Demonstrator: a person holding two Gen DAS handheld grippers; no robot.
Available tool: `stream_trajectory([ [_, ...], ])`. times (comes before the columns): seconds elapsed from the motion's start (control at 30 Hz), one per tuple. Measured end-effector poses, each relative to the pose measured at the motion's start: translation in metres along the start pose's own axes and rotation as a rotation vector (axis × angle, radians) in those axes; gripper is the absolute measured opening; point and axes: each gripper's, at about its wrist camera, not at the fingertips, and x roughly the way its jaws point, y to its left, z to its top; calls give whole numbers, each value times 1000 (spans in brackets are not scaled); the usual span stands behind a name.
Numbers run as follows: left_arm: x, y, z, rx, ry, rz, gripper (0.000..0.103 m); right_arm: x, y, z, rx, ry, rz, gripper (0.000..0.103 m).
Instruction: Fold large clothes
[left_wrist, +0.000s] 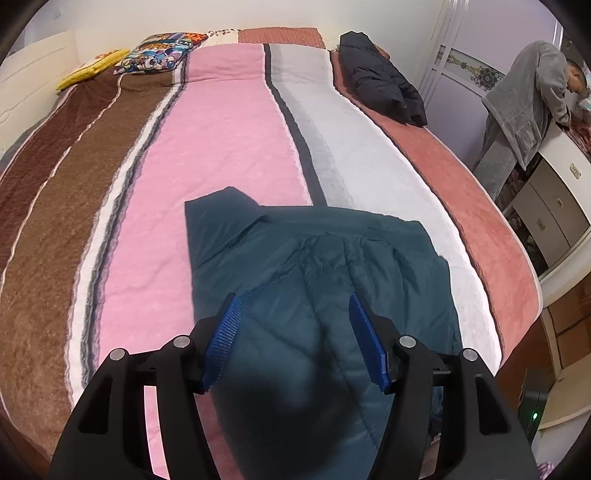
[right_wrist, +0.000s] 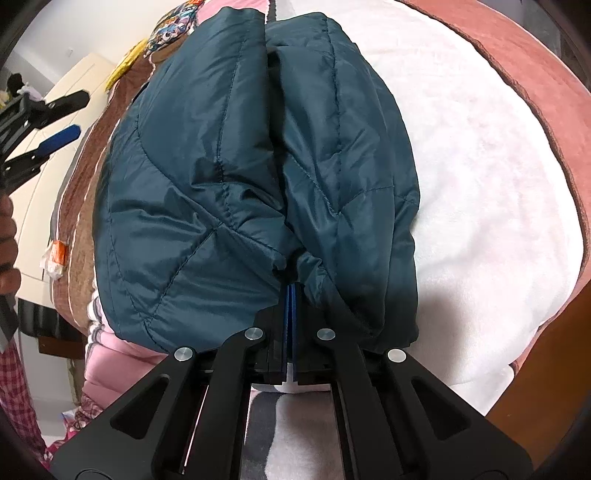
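Observation:
A dark teal quilted jacket (left_wrist: 321, 258) lies partly folded on the striped bed cover. My left gripper (left_wrist: 295, 306) hovers over its near part with the blue pads wide apart and nothing between them. In the right wrist view the jacket (right_wrist: 207, 177) fills the middle, bunched into two puffy folds. My right gripper (right_wrist: 290, 291) is shut on a pinch of the jacket's near edge, with the pads pressed together. The left gripper (right_wrist: 55, 122) shows at the far left of that view, open and above the bed's edge.
The bed cover has brown, pink (left_wrist: 221, 140), white (left_wrist: 369, 155) and rose stripes. A black jacket (left_wrist: 384, 77) lies at the far right of the bed. Pillows (left_wrist: 162, 51) lie at the head. A person in grey (left_wrist: 524, 107) leans over a cabinet (left_wrist: 554, 206) on the right.

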Motion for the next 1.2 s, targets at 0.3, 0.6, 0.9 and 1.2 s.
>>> stream_trajectory([
  [0.3,-5,13,-21,-19,17,-15,64,0,4,0,-1,5,-1,1],
  [0.6,-10,32,-51,-68,52,-77,71,0,-2,0,19,9,22,1],
  [0.9,-10,61,-80,-189,87,-165,73,-5,-16,4,34,31,62,1],
  [1.2,14,71,-92,-272,151,-286,73,-60,-40,20,32,-54,124,53],
])
